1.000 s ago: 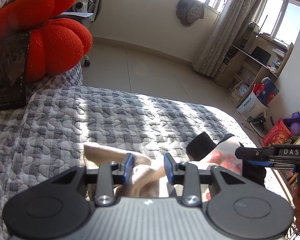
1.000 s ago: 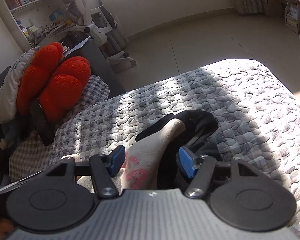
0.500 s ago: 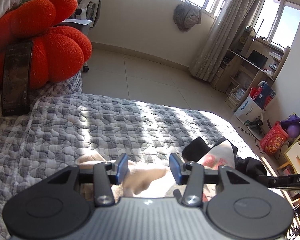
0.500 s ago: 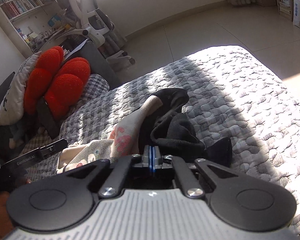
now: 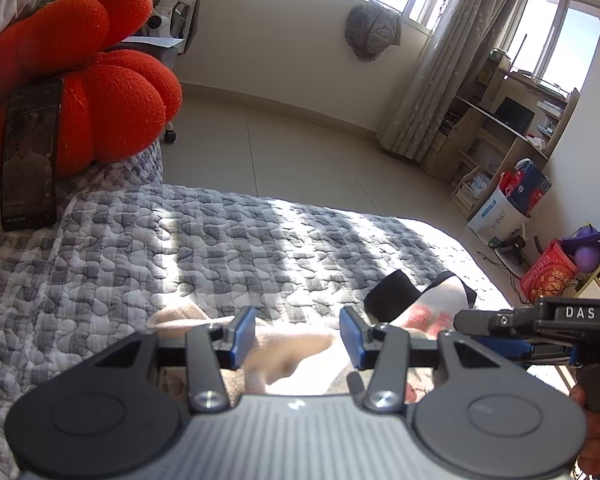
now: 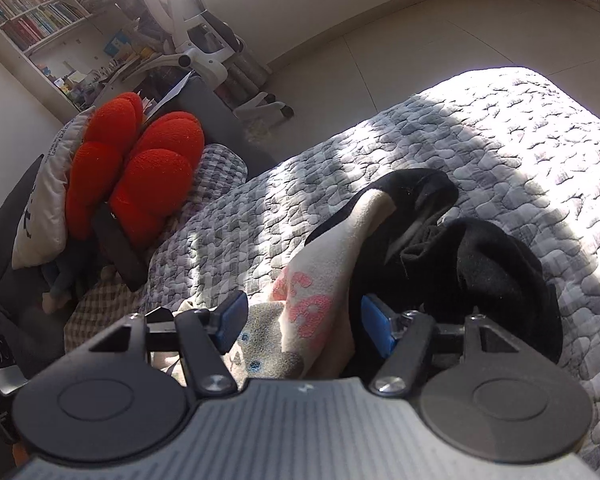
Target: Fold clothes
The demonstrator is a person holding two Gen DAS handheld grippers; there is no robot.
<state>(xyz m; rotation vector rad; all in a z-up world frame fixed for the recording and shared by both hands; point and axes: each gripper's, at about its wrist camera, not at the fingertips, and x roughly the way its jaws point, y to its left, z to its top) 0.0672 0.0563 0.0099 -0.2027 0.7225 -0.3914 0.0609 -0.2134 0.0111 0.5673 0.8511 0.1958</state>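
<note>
Across the quilted bedspread (image 5: pixel 228 248), puffy grey-and-white pebble stitching striped with sunlight, lies the garment (image 6: pixel 332 264): soft cream fleece with fuzzy pink lettering, trimmed and backed in matte black knit that bunches into a rumpled heap on its right side. Left gripper (image 5: pixel 296 338) hovers low over the cream end, blue pads parted, pale fabric showing between them but neither pad pressing on it. Right gripper (image 6: pixel 304 322) has its jaws opening right now, blue pads spread wide with the pink-lettered fold rising between them and nothing pinched; the black knit sits just beside its right pad. From the left wrist view, that right tool pokes in at the edge, a hard black bar, close to the garment's black cuff. Up at the head end, a plump orange cushion (image 5: pixel 84 80), lobed like a pumpkin and nubbly in texture, props up a flat dark phone (image 5: pixel 30 156) leaning against it. Beyond the bed, smooth pale floor tiles (image 5: pixel 284 152) and a long patterned curtain (image 5: pixel 432 76) hanging in loose folds.
</note>
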